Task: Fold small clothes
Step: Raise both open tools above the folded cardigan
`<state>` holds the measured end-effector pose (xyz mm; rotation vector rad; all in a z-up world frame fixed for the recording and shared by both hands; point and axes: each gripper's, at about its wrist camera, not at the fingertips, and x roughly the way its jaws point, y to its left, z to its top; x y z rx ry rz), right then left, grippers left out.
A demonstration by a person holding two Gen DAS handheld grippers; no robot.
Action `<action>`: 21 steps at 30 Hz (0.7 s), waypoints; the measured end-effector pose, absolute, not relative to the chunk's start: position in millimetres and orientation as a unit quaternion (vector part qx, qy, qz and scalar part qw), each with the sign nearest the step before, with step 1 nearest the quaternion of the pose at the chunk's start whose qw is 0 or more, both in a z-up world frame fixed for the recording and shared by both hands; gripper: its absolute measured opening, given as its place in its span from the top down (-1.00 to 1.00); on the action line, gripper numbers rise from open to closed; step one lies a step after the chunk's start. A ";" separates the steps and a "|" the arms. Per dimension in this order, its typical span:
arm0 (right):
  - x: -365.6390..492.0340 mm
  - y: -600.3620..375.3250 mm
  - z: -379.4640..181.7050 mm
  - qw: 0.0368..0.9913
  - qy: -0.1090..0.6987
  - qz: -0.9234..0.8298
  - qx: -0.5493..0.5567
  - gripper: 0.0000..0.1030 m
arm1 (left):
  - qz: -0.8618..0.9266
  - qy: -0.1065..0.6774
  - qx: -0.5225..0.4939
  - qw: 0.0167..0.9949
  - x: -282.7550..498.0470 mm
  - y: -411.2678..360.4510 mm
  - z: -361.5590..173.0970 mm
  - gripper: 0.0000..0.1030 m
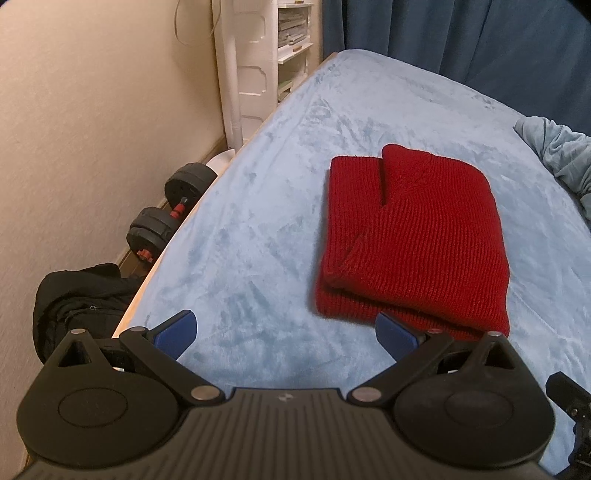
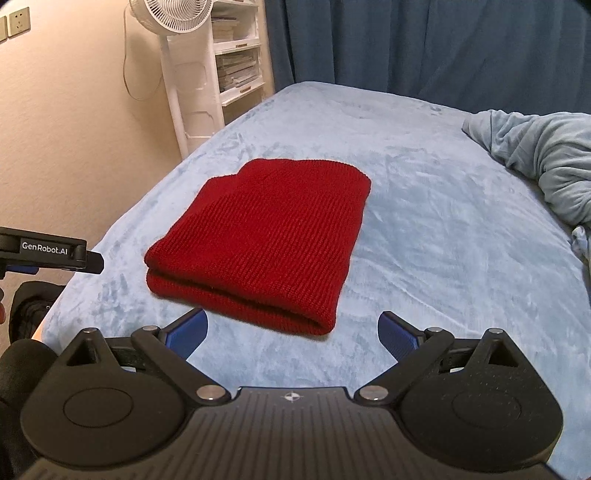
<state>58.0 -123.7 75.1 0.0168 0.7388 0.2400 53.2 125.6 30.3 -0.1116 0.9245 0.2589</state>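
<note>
Folded dark red ribbed knit garment (image 2: 266, 236) lies flat on the pale blue plush bed cover (image 2: 424, 229), its doubled edge turned toward you and its upper layer split by a slit visible in the left wrist view. Your left gripper (image 1: 286, 332) hangs just above the cover at the near left corner of the garment; its jaws stand wide apart and hold nothing, and the right blue pad (image 1: 397, 332) overlaps the garment's near edge in that view, though you cannot tell whether it touches. Your right gripper (image 2: 291, 332) hovers in front of the garment's near edge, jaws likewise spread and empty, with bare cover between the pads. In the right wrist view the left tool appears at the left border, well clear of the knit. A crumpled light blue blanket (image 2: 539, 158) is bunched at the right side of the bed. Beside the bed on the left stand a white pedestal fan (image 2: 177, 22) and a white shelf unit (image 2: 236, 55); black dumbbells (image 1: 166, 218) and a black bag (image 1: 77, 295) lie on the floor along the wall. Dark blue curtains (image 2: 424, 44) hang behind the bed.
</note>
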 end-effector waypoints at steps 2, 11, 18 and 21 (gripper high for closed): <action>58.9 -123.3 74.2 0.925 0.361 0.117 0.007 -0.91 | 0.126 0.445 -0.053 0.885 53.5 125.8 29.5 -1.00; 66.4 -124.1 66.1 0.921 0.372 0.114 0.009 -0.91 | 0.125 0.456 -0.053 0.880 58.5 126.4 19.3 -1.00; 80.4 -135.3 56.1 0.914 0.389 0.112 0.027 -0.93 | 0.121 0.463 -0.058 0.876 65.8 125.1 11.4 -1.00; 95.5 -147.4 55.2 0.911 0.394 0.114 0.049 -0.96 | 0.120 0.458 -0.086 0.876 72.0 127.1 9.0 -1.00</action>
